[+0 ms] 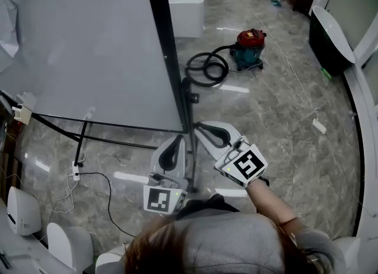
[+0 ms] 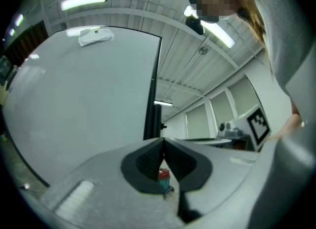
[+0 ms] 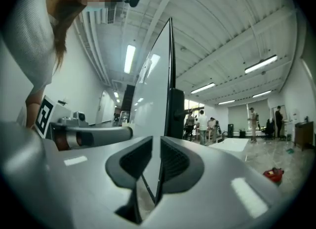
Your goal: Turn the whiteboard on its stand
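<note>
The large whiteboard (image 1: pixel 88 48) fills the upper left of the head view, with its black side frame (image 1: pixel 168 48) running down to the stand's post (image 1: pixel 190 155). My left gripper (image 1: pixel 179 139) points at the board's lower right corner, just left of the post, and is shut with nothing held. My right gripper (image 1: pixel 198 126) lies right of the post with its tips close to it, shut and empty. In the left gripper view the board (image 2: pixel 84 99) spreads ahead of the shut left gripper (image 2: pixel 162 141). In the right gripper view the board's edge (image 3: pixel 170 75) rises beyond the right gripper (image 3: pixel 159 141).
A red vacuum cleaner (image 1: pixel 251 42) with a coiled black hose (image 1: pixel 207 69) stands on the marble floor behind the board. A white block (image 1: pixel 188 4) is at the back and a dark tub (image 1: pixel 331 42) at the right. Cables and a power strip (image 1: pixel 75 172) lie at the left. People (image 3: pixel 202 124) stand far off.
</note>
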The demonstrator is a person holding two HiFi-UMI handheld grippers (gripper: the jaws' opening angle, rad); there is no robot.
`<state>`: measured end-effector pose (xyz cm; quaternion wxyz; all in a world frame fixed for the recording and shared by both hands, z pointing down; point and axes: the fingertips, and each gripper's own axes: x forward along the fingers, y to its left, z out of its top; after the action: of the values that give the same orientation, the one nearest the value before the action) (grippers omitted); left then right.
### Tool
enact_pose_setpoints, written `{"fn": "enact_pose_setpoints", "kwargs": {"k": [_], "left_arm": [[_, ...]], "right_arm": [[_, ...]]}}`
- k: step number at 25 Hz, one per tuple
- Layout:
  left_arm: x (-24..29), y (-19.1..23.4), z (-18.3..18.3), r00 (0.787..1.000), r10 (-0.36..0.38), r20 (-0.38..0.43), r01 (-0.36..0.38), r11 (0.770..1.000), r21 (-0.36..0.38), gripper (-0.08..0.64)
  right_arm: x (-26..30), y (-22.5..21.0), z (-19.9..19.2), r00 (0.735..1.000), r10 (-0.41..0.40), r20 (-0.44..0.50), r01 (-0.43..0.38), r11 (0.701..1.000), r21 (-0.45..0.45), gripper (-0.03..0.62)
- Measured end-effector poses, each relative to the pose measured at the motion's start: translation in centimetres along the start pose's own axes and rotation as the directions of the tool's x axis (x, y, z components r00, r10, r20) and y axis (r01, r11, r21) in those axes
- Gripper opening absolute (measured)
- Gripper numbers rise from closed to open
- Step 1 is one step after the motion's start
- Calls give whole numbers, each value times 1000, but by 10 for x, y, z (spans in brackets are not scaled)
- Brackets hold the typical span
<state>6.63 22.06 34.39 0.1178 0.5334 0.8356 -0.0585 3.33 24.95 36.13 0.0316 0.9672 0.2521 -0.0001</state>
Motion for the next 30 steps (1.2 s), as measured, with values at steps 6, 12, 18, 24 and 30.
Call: {"fn": "enact_pose_setpoints", "kwargs": {"k": [6,12,18,24,30], "left_arm": [[-24,12,-6,995,78,-55,-78,997,-4,-4],[-62,34,7,983,176,-57,-175,984,26,-4],[-91,54,9,966,251,-66,-250,968,29,-4],[-102,56,-1,966,244,-91,-244,970,2,-3],[-104,49,-5,976,196,-99,-200,979,-37,-3]], "right_arm": [[49,-44,-25,964,244,-106,-244,970,9,337],[103,-18,-19,871,489,-49,-489,872,26,377],[100,-1,-12,833,551,55,-553,832,39,92],[100,-2,-13,849,526,47,-528,848,48,89],[76,-6,-10,855,516,50,-518,854,47,87]]}}
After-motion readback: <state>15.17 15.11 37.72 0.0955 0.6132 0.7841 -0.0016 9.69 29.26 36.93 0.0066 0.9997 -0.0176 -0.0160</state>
